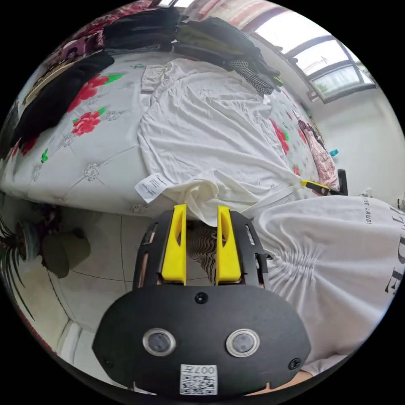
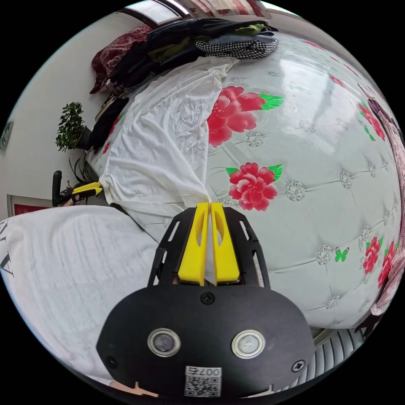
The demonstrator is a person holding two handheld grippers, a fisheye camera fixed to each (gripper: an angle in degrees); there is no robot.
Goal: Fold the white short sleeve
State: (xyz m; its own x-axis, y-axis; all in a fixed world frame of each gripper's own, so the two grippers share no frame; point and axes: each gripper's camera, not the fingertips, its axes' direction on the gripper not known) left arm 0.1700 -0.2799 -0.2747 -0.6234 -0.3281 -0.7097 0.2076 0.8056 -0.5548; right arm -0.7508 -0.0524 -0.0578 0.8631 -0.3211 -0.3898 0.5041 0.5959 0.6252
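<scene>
Item: bed (image 1: pixel 97 168), floral quilted cover, bearing all else; dark clothes pile (image 1: pixel 211 33) along its far edge at 12 o'clock in the left gripper view. Item: white short sleeve (image 1: pixel 211 126), spread flat and wrinkled across the cover, its near hem at the bed's front edge, a care label (image 1: pixel 151 187) turned out at 9 o'clock from the left gripper; in the right gripper view the same garment (image 2: pixel 160 139) runs from 12 to 9 o'clock, clear of the red flower print (image 2: pixel 252 185). Item: person's white printed top (image 1: pixel 337 270), at 3 o'clock in the left gripper view. Item: left gripper (image 1: pixel 201 209), yellow jaws parted, the hem corner lying between and just past the tips; not pressed on both sides, so reckoned released. Item: right gripper (image 2: pixel 209 205), jaws drawn nearly together with a pinch of the opposite hem corner at the tips; reckoned clenched on the cloth. It appears also in the left gripper view (image 1: pixel 314 185) at 3 o'clock, at the hem. Pose: both tools level at the bed's front edge, pointing across the bed towards the pile. Handling note, as judgement: close the left jaws fully on the corner before any lift; raise both corners together, keep the hem taut, and carry it evenly towards the collar so wrinkles do not fold in.
</scene>
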